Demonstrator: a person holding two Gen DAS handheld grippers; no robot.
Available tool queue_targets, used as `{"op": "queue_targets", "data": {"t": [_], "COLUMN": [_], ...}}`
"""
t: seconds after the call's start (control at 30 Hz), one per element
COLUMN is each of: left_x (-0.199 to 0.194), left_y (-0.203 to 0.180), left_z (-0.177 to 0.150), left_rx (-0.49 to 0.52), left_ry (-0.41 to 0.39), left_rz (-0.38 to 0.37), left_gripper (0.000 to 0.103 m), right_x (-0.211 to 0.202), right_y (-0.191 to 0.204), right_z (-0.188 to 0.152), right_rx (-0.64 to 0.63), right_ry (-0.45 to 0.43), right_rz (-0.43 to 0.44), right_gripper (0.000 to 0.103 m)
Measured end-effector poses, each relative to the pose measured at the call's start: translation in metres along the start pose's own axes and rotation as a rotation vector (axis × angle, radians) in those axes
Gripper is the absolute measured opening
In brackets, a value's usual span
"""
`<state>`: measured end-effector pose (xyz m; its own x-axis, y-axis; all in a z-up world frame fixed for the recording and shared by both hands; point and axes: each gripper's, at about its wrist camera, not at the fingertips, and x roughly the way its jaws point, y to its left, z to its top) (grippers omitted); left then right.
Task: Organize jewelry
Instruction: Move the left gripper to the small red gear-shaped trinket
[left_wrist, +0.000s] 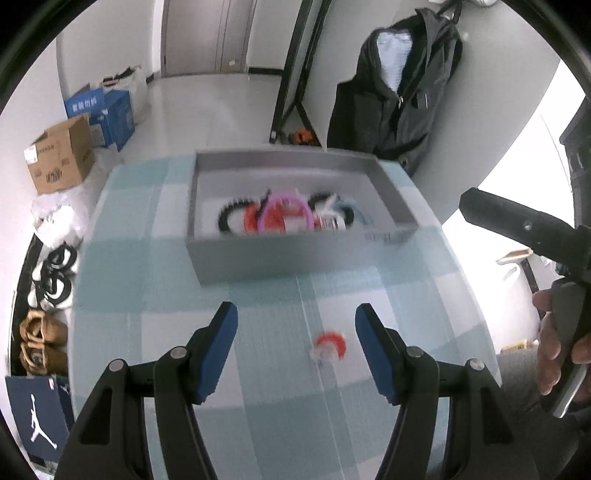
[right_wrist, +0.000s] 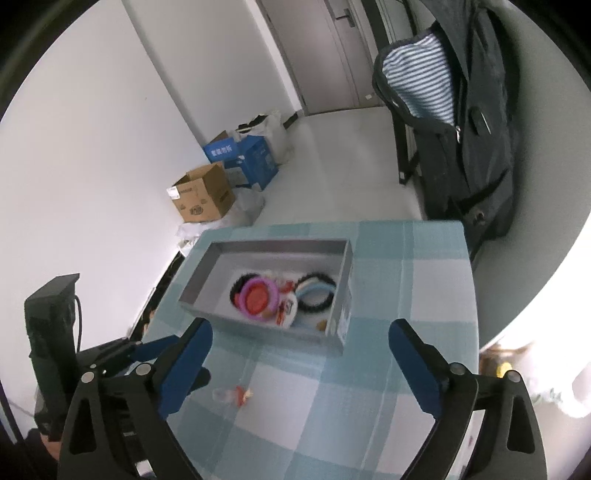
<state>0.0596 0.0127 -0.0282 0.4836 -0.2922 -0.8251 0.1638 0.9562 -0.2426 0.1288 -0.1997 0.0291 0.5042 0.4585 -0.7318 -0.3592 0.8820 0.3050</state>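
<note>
Checked blue cloth (left_wrist: 155, 295) under grey rectangular box (left_wrist: 295, 258) at twelve o'clock; left gripper (left_wrist: 295, 321) and right gripper (right_wrist: 301, 343) tilted down, jaws apart, empty.

I spot a white Jumpman logo on the dark navy shoebox (left_wrist: 37, 417) down by my left, and white Chinese characters on the blue cardboard carton (left_wrist: 98, 107), too blurred to read.

The bench (right_wrist: 424, 295) is covered by a cloth checked in pale blue and white. A grey open box (right_wrist: 271, 325) rests on it toward its far side, holding rings and bands. Nearer, apart from the box, a small red and white piece (left_wrist: 328, 345) lies directly on the cloth.
</note>
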Motion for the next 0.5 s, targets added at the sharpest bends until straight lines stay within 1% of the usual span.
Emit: {"op": "queue_targets", "data": {"t": [0.1,0.23,0.3,0.4,0.5], "left_x": [0.003,0.008,0.011,0.012,0.011], "left_y": [-0.006,-0.02,-0.023,-0.021,-0.019], "left_z": [-0.009,-0.02,-0.024,-0.026,-0.025], "left_rx": [0.006,0.072,0.098,0.085,0.088], "left_ry": [0.025,0.043,0.047,0.059,0.042], "left_rz": [-0.007,0.024,0.052,0.021,0.022], "left_gripper": [0.061,0.061,0.061,0.061,0.061], "right_x": [-0.003,-0.004,-0.006,-0.008,-0.008], "right_y": [0.004,0.001,-0.001,-0.006,-0.011], "right_z": [-0.012,-0.026,-0.032,-0.04,-0.051], "right_rx": [-0.011,0.007,0.023,0.054,0.082], "right_ry": [0.009,0.029,0.03,0.045,0.057], "right_rz": [-0.003,-0.006,-0.004,-0.011,-0.015], "right_gripper": [0.097,0.097,0.098,0.098,0.098]}}
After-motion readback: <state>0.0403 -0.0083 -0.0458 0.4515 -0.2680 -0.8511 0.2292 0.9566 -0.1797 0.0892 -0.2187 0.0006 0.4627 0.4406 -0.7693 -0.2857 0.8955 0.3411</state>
